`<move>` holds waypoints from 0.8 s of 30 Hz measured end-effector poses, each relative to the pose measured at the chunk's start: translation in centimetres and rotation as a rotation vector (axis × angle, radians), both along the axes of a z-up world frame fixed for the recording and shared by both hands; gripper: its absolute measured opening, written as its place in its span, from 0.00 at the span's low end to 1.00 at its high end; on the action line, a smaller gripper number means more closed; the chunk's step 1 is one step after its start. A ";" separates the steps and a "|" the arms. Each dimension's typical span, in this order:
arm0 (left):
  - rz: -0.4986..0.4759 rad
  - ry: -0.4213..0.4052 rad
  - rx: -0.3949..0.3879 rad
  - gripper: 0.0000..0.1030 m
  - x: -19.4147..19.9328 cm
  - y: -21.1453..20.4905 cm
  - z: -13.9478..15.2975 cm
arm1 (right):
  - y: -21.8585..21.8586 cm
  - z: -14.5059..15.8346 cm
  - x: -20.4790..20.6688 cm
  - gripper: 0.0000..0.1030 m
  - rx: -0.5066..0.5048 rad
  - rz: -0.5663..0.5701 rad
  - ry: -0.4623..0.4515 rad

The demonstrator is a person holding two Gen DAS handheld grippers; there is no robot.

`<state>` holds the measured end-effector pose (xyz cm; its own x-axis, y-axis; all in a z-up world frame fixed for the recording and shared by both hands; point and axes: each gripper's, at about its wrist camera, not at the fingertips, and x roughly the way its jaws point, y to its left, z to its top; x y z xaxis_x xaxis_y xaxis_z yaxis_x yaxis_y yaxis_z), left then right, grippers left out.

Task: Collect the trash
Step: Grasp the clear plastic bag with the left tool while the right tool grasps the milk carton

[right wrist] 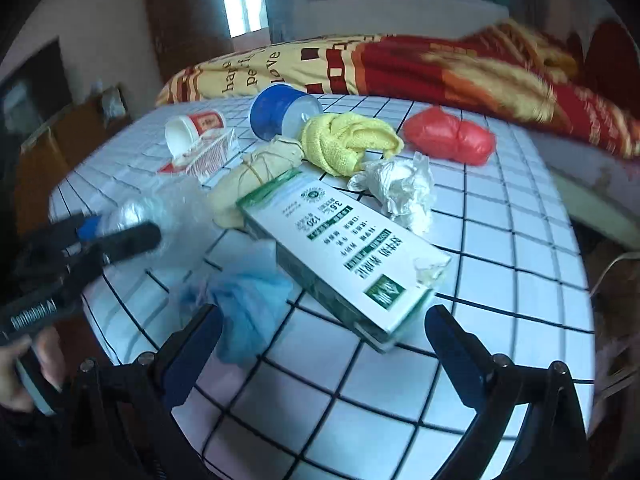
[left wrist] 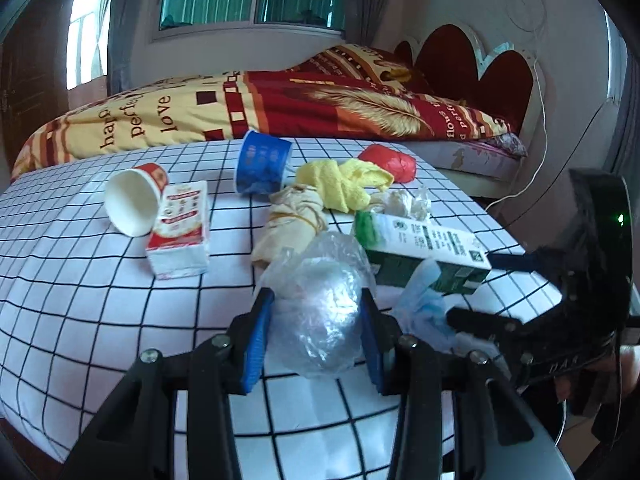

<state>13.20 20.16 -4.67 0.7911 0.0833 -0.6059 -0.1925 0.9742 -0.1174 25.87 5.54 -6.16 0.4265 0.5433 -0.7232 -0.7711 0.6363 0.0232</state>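
Observation:
My left gripper (left wrist: pixel 316 308) is shut on a crumpled wad of clear plastic (left wrist: pixel 324 320) resting on the checked tablecloth (left wrist: pixel 80 300). Its blue pads press both sides of the wad. In the right wrist view the left gripper (right wrist: pixel 116 236) appears at the left, blurred, with the clear plastic (right wrist: pixel 160 208) in it. My right gripper (right wrist: pixel 324 340) is open, its fingers spread either side of the near end of a green-and-white carton (right wrist: pixel 340 248). A light blue plastic wad (right wrist: pixel 248 296) lies by its left finger. Nothing is between the pads.
Further back on the table lie crumpled white paper (right wrist: pixel 400 192), a knotted yellow cloth (right wrist: pixel 344 140), a red bag (right wrist: pixel 448 136), a blue cup (right wrist: pixel 276 112), a tipped paper cup (left wrist: pixel 134 198), a red-and-white box (left wrist: pixel 180 228) and a beige bundle (left wrist: pixel 288 224). A bed (left wrist: pixel 240 108) stands behind.

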 end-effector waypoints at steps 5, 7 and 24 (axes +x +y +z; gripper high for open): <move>0.006 0.010 -0.018 0.41 -0.3 0.5 -0.3 | -0.3 -0.4 3.2 0.99 -0.034 -0.070 -0.013; 0.003 0.012 -0.020 0.41 -0.3 0.5 -0.3 | 0.2 -0.4 3.7 0.99 -0.033 -0.039 -0.004; 0.015 0.032 -0.015 0.41 -0.5 0.7 -1.0 | 4.5 -1.4 1.3 0.66 -0.102 0.036 -0.005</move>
<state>12.67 20.86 -5.67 0.7699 0.0860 -0.6324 -0.2112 0.9694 -0.1253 27.18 10.04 -7.51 0.4116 0.4821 -0.7734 -0.7935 0.6070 -0.0439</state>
